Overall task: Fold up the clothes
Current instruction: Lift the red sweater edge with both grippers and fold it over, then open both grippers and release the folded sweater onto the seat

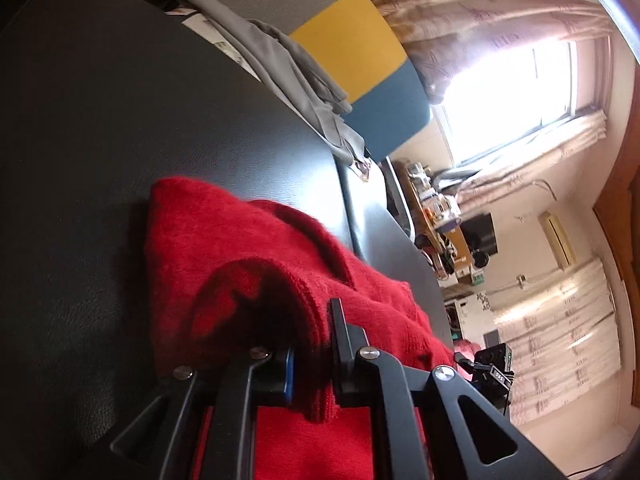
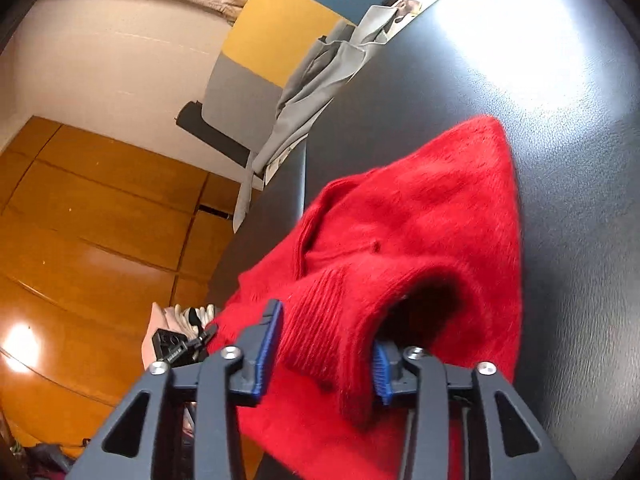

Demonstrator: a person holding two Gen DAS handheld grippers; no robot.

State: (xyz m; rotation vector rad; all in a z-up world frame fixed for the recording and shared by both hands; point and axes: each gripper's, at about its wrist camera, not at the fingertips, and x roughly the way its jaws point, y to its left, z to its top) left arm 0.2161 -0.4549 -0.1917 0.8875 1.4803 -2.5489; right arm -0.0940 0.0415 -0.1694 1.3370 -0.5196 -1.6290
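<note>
A dark, faintly textured table (image 1: 100,160) fills most of both wrist views, its surface catching window glare at the far side in the right wrist view. Across it lies a fuzzy red sweater (image 1: 224,236), part spread flat on the tabletop and part lifted into folds by the two hand-held grippers. Beyond the table's edge stands a panel in grey, yellow and blue (image 1: 352,44), with a grey garment (image 1: 288,64) draped along that edge.

The left gripper (image 1: 310,344) reaches in low and tilted over the table, its black fingers pressed onto a bunched fold of the sweater's edge, which rises between them and hangs over the linkage. The right gripper (image 2: 326,344) comes in at a similar slant from the other side, its blue-padded fingers (image 2: 264,352) spread fairly wide yet clamping a thick roll of ribbed knit, seemingly a cuff or hem, that fills the gap. Each view catches the other gripper's black body small at the sweater's far end. Wooden flooring (image 2: 80,240) shows beside the table in the right wrist view; a bright window and pale curtains (image 1: 560,320) in the left.
</note>
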